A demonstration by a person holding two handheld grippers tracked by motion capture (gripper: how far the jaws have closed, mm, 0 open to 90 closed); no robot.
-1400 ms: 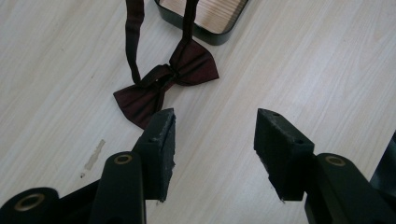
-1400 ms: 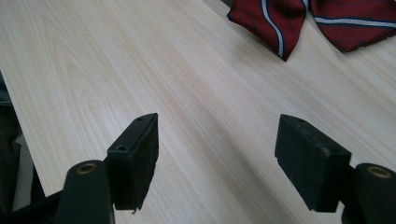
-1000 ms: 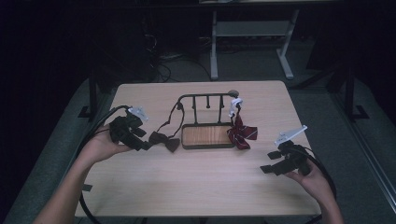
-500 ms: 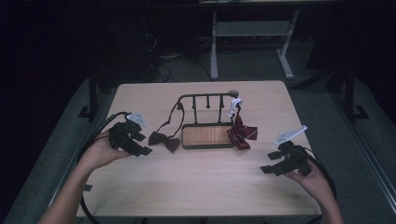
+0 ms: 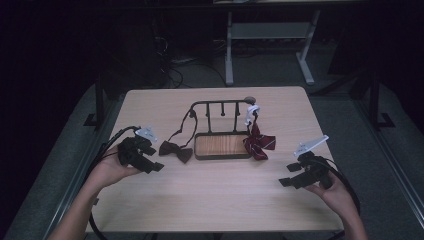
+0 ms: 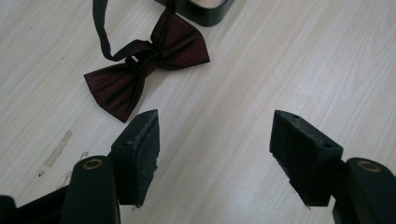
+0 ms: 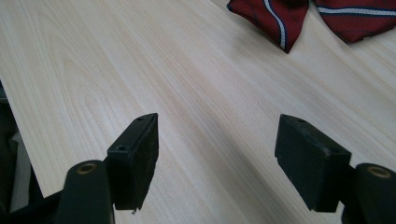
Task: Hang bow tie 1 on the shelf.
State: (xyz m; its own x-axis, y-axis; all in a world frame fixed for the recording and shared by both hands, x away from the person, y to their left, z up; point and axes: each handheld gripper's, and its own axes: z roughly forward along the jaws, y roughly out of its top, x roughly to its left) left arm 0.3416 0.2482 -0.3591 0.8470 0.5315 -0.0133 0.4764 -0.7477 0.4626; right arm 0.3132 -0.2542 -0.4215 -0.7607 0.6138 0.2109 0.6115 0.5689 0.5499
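Dark maroon bow tie lies at nine o'clock of my rack.
High view: left gripper just beside it. Left gripper view: jaws, just opening, spread empty. Right gripper view: right gripper spread over table.

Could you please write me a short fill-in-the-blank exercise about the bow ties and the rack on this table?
1. The dark bow tie lies on the table to the ____ of the rack in the high view.
2. The striped bow tie is mainly ____.
3. The left claw stands ____, holding nothing.

Missing words: left; red; open
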